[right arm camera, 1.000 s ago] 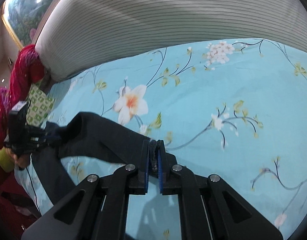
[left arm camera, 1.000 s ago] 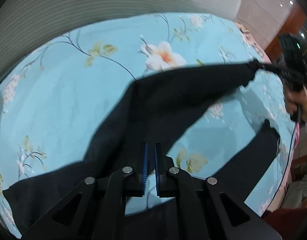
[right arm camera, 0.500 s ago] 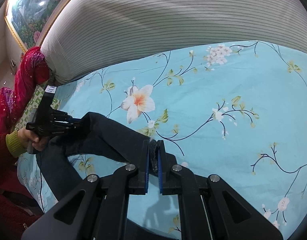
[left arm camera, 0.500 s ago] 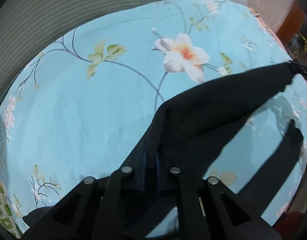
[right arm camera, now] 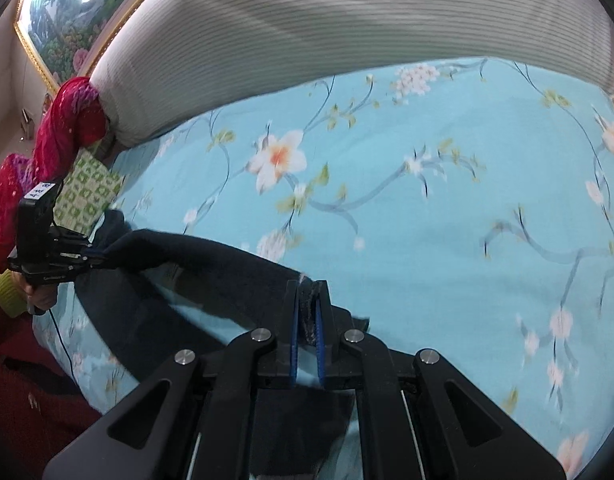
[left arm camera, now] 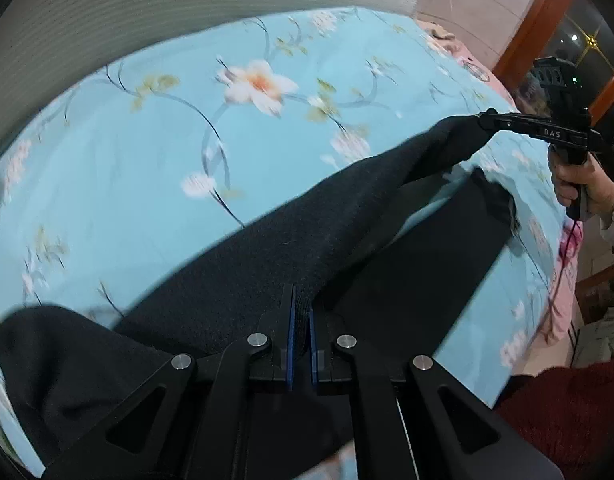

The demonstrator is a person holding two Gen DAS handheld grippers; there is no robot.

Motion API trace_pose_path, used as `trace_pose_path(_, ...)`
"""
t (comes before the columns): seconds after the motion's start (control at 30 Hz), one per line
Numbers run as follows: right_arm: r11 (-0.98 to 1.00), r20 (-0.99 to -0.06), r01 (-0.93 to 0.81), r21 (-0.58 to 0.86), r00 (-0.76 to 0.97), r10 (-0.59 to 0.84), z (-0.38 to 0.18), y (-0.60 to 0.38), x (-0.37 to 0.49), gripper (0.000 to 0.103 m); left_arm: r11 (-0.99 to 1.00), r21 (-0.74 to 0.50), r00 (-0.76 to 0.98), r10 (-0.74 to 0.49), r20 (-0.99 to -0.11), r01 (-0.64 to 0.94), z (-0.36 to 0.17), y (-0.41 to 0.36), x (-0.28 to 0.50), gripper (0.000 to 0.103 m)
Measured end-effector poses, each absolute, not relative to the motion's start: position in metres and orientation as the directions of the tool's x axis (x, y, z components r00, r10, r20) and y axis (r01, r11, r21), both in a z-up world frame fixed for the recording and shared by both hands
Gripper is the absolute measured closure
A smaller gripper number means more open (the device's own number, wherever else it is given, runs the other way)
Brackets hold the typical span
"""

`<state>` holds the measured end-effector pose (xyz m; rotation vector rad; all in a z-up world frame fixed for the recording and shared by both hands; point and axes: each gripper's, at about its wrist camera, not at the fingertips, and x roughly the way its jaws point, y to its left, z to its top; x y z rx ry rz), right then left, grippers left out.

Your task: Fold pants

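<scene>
1. Right at the bottom of the left wrist view, the left hand-held gripper (left arm camera: 300,320) was clamped tight on a thick bunch of dark cloth, its blue pads pinched together with the fabric between them.
2. Same story in the right wrist view: the right hand-held gripper (right arm camera: 307,312) had its jaws closed on a narrow edge of the same cloth, a frayed bit poking up between the pads.
3. Between the two, the pants (left arm camera: 291,248) hung stretched in a dark band, lifted off the bed (left arm camera: 147,184) along the upper edge.
4. Below that band, a second dark stretch of the pants lay flat on the light-blue flowered sheet, running toward the bed's right edge in the left wrist view.
5. Further out in that view, the person's right hand (left arm camera: 579,184) gripped the handle of the other tool, a pale cuff and dark red sleeve just behind it.
6. Over in the right wrist view, the left hand (right arm camera: 39,296) showed at the far left, wrapped around its handle, with a yellow-green cuff beside it.
7. Beyond that hand sat a green-and-white patterned cushion (right arm camera: 87,196) at the bed's edge, with red fabric (right arm camera: 67,128) bunched above it.
8. At the back, a big ribbed white bolster (right arm camera: 307,32) ran across the head of the bed.
9. Furthest off, a gold-framed landscape painting (right arm camera: 67,12) hung on the wall.
</scene>
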<state>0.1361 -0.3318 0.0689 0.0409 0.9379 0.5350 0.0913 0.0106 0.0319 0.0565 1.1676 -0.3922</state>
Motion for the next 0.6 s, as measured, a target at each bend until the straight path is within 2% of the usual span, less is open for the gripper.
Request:
trace_pose_path(0.37,0.887,-0.852,-0.450,0.099,0.423,0.310,0.044,-0.335,0.062,0.096,0.903,-0.210,0.279,-0.326,-0.903,0.375,0.015,-0.012,0.025,0.100)
trace_pose_path(0.6,0.902,-0.881,-0.425,0.078,0.395,0.262,0.025,-0.336,0.047,0.096,0.897,-0.200,0.217,-0.302,-0.929,0.394,-0.017,-0.021,0.012,0.098)
